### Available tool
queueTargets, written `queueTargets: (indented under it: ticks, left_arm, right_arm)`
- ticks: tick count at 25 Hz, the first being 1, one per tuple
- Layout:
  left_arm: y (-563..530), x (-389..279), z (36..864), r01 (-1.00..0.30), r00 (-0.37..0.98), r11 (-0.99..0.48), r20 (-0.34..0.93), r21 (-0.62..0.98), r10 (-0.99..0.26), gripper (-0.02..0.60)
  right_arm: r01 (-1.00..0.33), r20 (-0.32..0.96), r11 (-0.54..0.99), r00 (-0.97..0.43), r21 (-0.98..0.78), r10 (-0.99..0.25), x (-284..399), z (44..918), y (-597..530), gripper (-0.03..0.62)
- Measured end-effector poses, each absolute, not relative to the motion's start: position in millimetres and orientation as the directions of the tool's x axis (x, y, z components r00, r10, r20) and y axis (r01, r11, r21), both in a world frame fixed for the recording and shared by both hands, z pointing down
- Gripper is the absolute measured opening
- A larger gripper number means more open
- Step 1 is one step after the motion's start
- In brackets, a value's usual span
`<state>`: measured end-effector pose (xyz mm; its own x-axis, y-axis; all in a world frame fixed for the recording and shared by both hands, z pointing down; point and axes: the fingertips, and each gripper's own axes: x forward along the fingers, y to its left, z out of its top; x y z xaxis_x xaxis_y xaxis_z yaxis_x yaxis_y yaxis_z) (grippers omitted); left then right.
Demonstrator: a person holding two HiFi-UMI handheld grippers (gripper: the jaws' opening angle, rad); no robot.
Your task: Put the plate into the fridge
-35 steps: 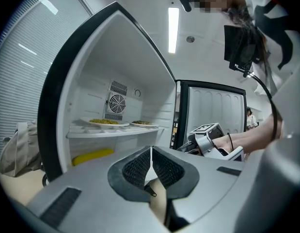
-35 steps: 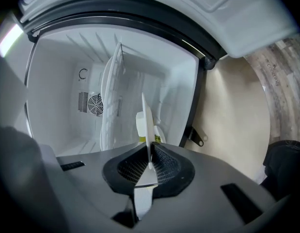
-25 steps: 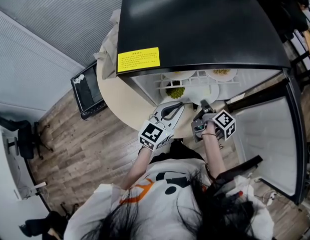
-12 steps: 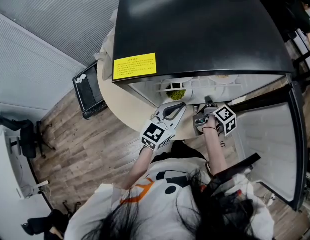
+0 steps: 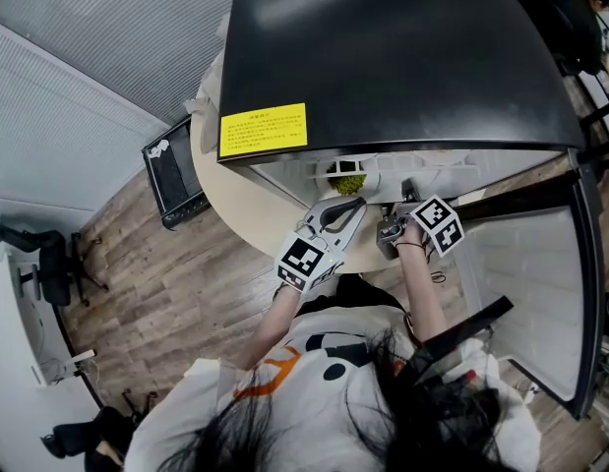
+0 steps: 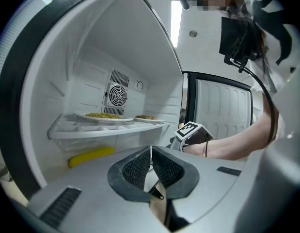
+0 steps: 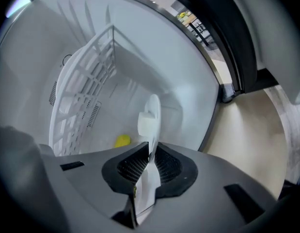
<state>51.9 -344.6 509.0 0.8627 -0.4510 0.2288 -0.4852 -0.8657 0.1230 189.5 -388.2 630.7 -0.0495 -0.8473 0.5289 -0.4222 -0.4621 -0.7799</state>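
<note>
shelf (image 6: 106, 130): filled by two plates (image 6: 103, 116) | under it: free, yellow item (image 6: 91, 156) left | door (image 6: 222, 110): open

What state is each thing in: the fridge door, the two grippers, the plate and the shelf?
Fridge door: open.
Left gripper: shut, empty.
Right gripper: shut on the plate.
Shelf: loaded with two dishes of food.

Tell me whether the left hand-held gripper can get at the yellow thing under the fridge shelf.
Probably yes: the fridge is open and nothing shows between the left hand-held gripper and the yellow thing below the shelf. Its shut jaws must open first.
</note>
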Motion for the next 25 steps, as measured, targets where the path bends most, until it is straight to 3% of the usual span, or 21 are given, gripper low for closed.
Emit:
queueTargets:
  ticks: [4, 11, 18, 25]
  left_arm:
    - [-345.3, 51.8, 509.5, -0.485, 0.863, -0.865, 0.228, 0.127, -0.450, 0.012]
    - [-340.8, 54.2, 507.7, -0.464, 0.873, -0.878, 0.231, 0.122, -0.429, 0.012]
    - [-337.8, 50.4, 504.1, -0.466, 0.873, -0.877, 0.225, 0.119, -0.433, 0.012]
    - [-335.0, 43.5, 504.3, -0.478, 0.867, -0.871, 0.221, 0.116, -0.447, 0.012]
  right_arm:
    - [-0.573, 0.545, -0.398, -0.103, -0.716, -0.832, 185.1, 629.9, -397.1, 0.059]
    - [-0.716, 0.586, -0.308, -0.172, -0.626, -0.792, 175.8, 628.7, -395.9, 0.132]
    - [-0.796, 0.635, -0.239, -0.221, -0.556, -0.741, 159.2, 624.0, -381.3, 0.220]
    - [-0.829, 0.698, -0.224, -0.250, -0.512, -0.671, 147.3, 639.9, -362.9, 0.232]
